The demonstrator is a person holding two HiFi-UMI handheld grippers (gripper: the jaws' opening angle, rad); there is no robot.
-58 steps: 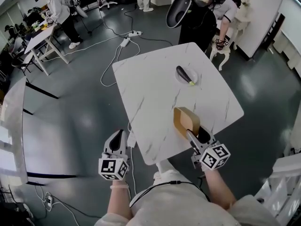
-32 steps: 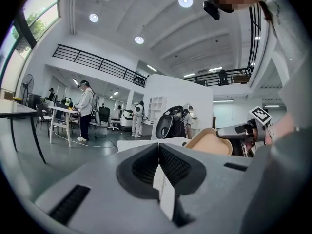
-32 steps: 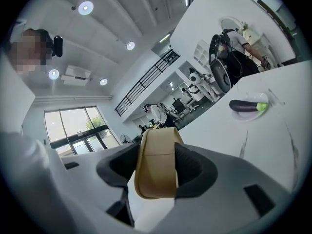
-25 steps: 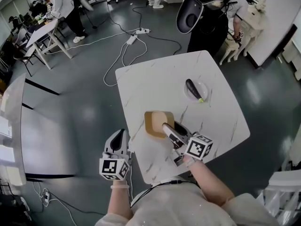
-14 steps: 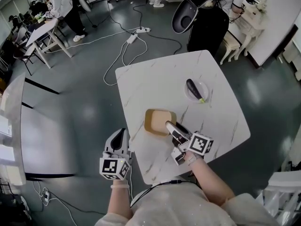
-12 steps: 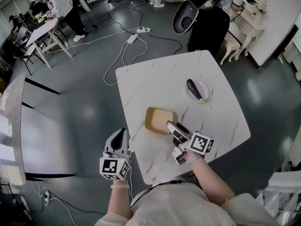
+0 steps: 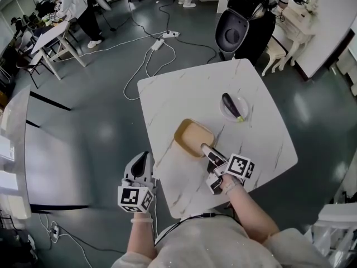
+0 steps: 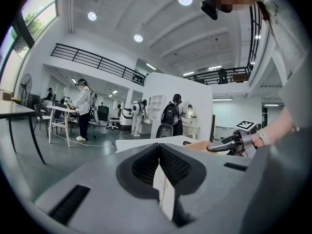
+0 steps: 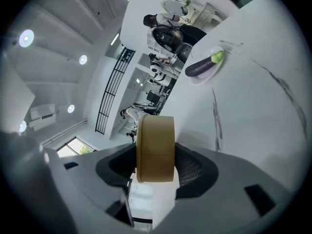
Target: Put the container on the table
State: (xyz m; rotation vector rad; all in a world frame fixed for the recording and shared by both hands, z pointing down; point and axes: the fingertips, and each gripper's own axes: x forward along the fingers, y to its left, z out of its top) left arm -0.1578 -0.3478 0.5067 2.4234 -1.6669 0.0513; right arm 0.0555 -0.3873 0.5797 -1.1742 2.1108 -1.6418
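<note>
Right gripper [image 7: 204, 148] pinches the brown paper container's [image 7: 191, 135] rim, apparently resting on the table [image 7: 178, 94] near the aubergine [image 7: 231, 106]; next, release. Left gripper [image 7: 141, 161] is pressed together, empty.

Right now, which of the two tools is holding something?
The right tool, over the table, grips the tan container by its rim. The left tool is closed on nothing, off the table's edge.
</note>
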